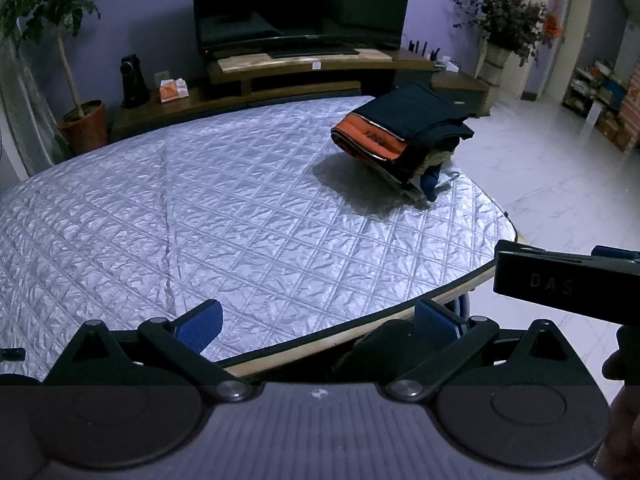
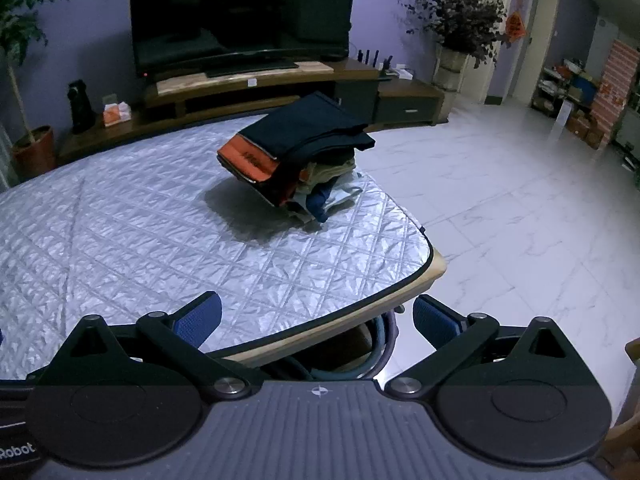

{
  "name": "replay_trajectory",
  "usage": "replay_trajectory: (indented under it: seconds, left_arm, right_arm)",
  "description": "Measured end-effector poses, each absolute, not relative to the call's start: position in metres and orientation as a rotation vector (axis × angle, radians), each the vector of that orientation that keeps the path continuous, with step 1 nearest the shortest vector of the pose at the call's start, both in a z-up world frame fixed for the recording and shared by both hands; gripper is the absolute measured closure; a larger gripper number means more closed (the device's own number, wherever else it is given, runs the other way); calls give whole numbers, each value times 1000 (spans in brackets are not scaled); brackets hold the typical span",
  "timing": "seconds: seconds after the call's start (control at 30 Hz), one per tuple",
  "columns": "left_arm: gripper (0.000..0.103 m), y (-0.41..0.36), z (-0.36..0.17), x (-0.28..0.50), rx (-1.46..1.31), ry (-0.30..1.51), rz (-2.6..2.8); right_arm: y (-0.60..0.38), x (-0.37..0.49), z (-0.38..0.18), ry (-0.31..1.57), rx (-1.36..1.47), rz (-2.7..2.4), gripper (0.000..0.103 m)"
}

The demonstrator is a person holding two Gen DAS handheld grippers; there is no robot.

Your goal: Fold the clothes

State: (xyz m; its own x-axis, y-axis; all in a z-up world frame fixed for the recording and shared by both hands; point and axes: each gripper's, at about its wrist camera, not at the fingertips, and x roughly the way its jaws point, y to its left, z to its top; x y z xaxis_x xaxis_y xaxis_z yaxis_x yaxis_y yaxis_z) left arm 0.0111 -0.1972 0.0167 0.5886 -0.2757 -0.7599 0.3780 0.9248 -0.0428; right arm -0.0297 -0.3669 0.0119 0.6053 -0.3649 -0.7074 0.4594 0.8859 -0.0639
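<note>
A stack of folded clothes (image 1: pixel 404 136) sits at the far right of the silver quilted table (image 1: pixel 180 216); its top piece is dark navy with an orange band, and lighter pieces lie under it. The stack also shows in the right wrist view (image 2: pixel 296 152). My left gripper (image 1: pixel 318 322) is open and empty, held over the table's near edge, well short of the stack. My right gripper (image 2: pixel 318 320) is open and empty, at the table's near right corner (image 2: pixel 420 264). The right gripper's body (image 1: pixel 568 280) shows at the right of the left wrist view.
A TV (image 1: pixel 300 0) stands on a low wooden stand (image 1: pixel 300 76) beyond the table. Potted plants (image 1: pixel 52 60) flank it. A white tiled floor (image 2: pixel 500 208) lies to the right. A chair (image 2: pixel 360 352) sits under the table's near edge.
</note>
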Motion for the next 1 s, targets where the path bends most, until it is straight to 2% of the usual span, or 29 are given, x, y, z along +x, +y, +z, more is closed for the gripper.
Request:
replay_trajectory:
  seconds: [1.0]
  left_arm:
    - [1, -192, 16, 14, 109, 856, -385]
  right_arm:
    - [-355, -29, 10, 756, 128, -454, 0]
